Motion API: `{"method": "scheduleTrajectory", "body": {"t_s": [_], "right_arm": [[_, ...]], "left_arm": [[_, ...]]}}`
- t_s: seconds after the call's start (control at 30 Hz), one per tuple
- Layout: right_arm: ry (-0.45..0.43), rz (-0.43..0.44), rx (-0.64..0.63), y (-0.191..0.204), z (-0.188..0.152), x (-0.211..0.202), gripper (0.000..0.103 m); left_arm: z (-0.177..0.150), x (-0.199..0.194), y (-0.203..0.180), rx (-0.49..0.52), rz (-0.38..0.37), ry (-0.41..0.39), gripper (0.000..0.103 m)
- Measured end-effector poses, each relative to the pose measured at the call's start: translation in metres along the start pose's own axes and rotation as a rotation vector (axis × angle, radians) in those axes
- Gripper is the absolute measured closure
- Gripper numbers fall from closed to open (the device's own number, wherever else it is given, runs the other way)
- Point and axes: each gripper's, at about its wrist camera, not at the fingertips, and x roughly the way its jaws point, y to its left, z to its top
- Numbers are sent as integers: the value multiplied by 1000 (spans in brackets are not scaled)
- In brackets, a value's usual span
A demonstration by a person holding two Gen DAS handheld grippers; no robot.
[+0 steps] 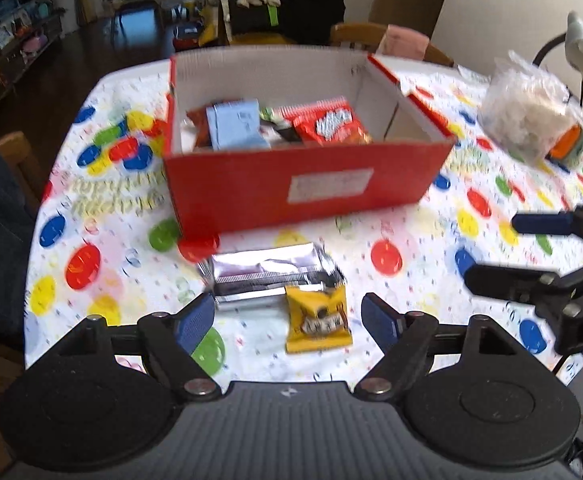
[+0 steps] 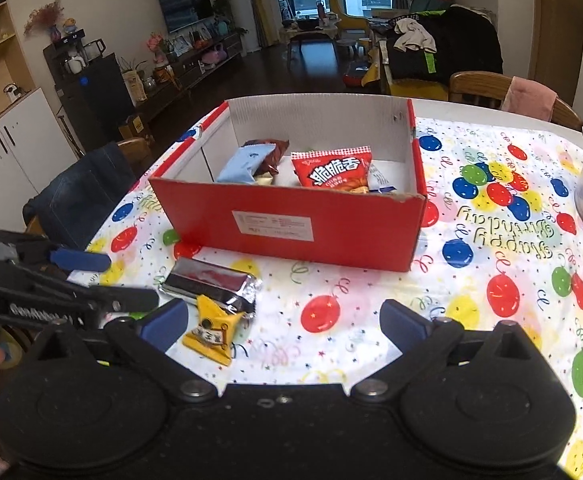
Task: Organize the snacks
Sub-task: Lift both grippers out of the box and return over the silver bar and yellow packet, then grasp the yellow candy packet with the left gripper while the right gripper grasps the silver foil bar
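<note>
Small yellow snack packet (image 1: 317, 322) lies flat on the balloon-print tablecloth (image 1: 411, 216), right between the blue pads of the left gripper (image 1: 288, 322), no contact either side. Jaws wide, nothing held. Silver foil-wrapped snack pack (image 1: 269, 276) sits at 11 o'clock from the yellow packet, touching or slightly overlapping its top edge. Red cardboard box (image 1: 303, 192) with white interior is at 12 o'clock beyond both, open top, already holding a red crisp bag (image 1: 331, 124), a light-blue wrapper (image 1: 235, 124) and more wrappers I can't make out.

Right gripper (image 2: 283, 320): jaws at full spread, empty, bare tablecloth between the pads. In the right wrist view the yellow packet is at 9 o'clock, just inside its left pad (image 2: 163, 322), foil pack at 10 o'clock.

Pose: both grippers pitch steeply down at the table, side by side. Right gripper's fingers enter the left wrist view at 3 o'clock; left gripper's fingers show in the right wrist view at 9 o'clock.
</note>
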Motion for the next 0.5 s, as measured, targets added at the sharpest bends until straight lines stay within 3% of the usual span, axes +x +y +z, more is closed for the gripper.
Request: {"method": "scheduleTrajectory", "body": {"t_s": [0.33,0.5], "right_arm": [[68,-6,25,-23,-6,8,0],[94,4,44,-35,-8,12,1]], "left_arm": [[-7,52,-11,-44,-7,112,22],[-6,71,-24,-13,12,137,22]]}}
